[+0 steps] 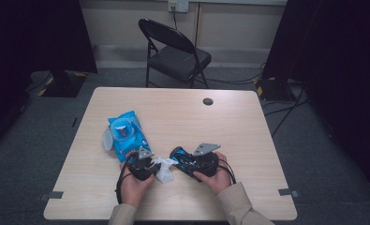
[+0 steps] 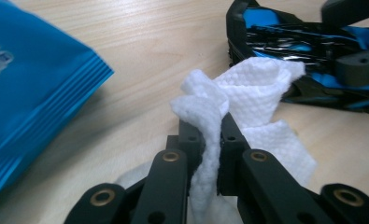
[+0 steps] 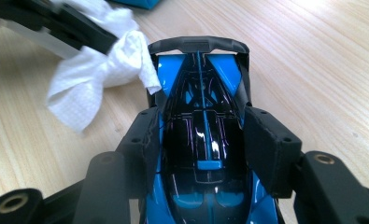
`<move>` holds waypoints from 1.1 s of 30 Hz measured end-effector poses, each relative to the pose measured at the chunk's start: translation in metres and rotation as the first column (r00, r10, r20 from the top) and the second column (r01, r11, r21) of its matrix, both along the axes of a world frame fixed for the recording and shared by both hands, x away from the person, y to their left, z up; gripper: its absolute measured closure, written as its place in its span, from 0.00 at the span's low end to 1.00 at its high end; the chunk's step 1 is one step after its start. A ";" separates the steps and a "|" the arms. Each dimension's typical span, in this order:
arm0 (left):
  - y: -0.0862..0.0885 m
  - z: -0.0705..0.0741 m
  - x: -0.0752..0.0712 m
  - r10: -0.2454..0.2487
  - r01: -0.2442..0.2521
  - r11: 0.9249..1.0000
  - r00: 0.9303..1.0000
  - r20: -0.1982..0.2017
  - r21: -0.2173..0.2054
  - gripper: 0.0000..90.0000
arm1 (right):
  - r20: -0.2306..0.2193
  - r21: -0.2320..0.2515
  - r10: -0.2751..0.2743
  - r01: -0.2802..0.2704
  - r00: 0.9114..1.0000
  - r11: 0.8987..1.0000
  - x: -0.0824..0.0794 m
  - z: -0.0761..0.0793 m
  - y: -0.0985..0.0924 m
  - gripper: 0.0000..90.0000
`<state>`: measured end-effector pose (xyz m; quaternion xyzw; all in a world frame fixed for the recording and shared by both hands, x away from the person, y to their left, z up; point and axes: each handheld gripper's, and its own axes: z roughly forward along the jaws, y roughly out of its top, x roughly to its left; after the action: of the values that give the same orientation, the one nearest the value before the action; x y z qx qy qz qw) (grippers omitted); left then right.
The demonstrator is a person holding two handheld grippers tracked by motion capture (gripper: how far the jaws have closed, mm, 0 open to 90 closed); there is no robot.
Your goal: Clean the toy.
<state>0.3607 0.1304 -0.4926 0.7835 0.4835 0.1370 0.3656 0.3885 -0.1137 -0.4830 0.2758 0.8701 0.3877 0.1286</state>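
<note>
While glossy blue toy car (image 3: 203, 140) gleams, crumpled quilted wipe (image 2: 247, 88) touches its wing

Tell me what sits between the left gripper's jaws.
A white wipe is pinched in the left gripper, bunching above it toward the toy car. The part between the pads is covered.
</note>
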 end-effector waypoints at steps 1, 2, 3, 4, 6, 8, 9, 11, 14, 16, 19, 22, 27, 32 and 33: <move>-0.004 -0.002 0.002 -0.009 0.009 1.000 1.000 -0.003 -0.002 0.93 | 0.000 0.000 0.000 0.000 1.000 1.000 0.000 0.000 0.000 0.53; -0.006 -0.004 0.003 -0.009 0.009 1.000 1.000 -0.002 -0.007 0.93 | 0.000 -0.001 0.000 0.000 1.000 1.000 0.000 0.000 0.000 0.53; -0.008 -0.005 0.004 -0.010 0.010 1.000 1.000 0.003 -0.010 0.92 | -0.001 0.000 0.000 0.000 1.000 1.000 0.000 0.000 0.000 0.53; -0.011 -0.005 0.005 -0.015 0.015 1.000 1.000 0.003 -0.016 0.92 | 0.000 0.000 0.001 -0.001 1.000 1.000 0.000 0.000 0.000 0.53; -0.015 -0.005 0.006 -0.022 0.022 1.000 1.000 -0.001 -0.019 0.92 | 0.000 0.000 0.000 0.000 1.000 1.000 0.000 0.000 0.000 0.53; -0.020 -0.005 0.005 -0.044 0.044 0.999 0.999 -0.006 -0.027 0.92 | -0.001 0.004 0.001 -0.001 1.000 1.000 0.000 0.000 0.000 0.53; -0.023 -0.005 0.005 -0.050 0.050 0.998 0.999 -0.004 -0.025 0.92 | 0.000 0.003 0.001 -0.001 1.000 1.000 0.000 0.000 0.000 0.53; -0.028 -0.005 0.004 -0.059 0.058 0.998 0.998 -0.005 -0.028 0.93 | 0.000 0.002 -0.001 0.001 1.000 1.000 0.000 0.000 0.000 0.53; -0.031 -0.005 0.003 -0.064 0.064 0.998 0.998 -0.006 -0.018 0.93 | 0.001 0.004 -0.001 0.001 1.000 1.000 0.000 0.000 0.000 0.53; -0.031 -0.004 0.003 -0.071 0.071 0.997 0.997 -0.013 -0.024 0.93 | 0.002 0.003 -0.001 0.001 1.000 1.000 0.000 0.000 0.000 0.53; -0.036 -0.004 -0.001 -0.097 0.096 0.995 0.995 -0.023 -0.041 0.93 | 0.002 0.003 0.000 0.000 1.000 1.000 0.000 0.000 0.000 0.53; -0.045 -0.004 -0.004 -0.108 0.108 0.994 0.994 -0.011 -0.017 0.93 | 0.002 0.002 -0.002 0.002 1.000 1.000 0.000 0.000 0.000 0.53; -0.047 -0.004 -0.007 -0.126 0.124 0.991 0.992 -0.027 -0.051 0.93 | 0.004 0.003 -0.001 0.001 1.000 1.000 0.000 -0.001 0.000 0.53; -0.057 -0.004 -0.011 -0.157 0.156 0.987 0.987 -0.030 -0.041 0.93 | 0.001 0.004 0.000 0.000 1.000 1.000 0.000 0.000 0.000 0.53; -0.059 -0.004 -0.012 -0.162 0.160 0.986 0.986 -0.031 -0.046 0.93 | 0.003 0.007 0.000 0.000 1.000 1.000 0.000 -0.001 -0.001 0.53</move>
<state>0.3492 0.0717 -0.4965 0.8140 0.4278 0.0829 0.3841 0.3885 -0.1146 -0.4837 0.2755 0.8687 0.3909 0.1288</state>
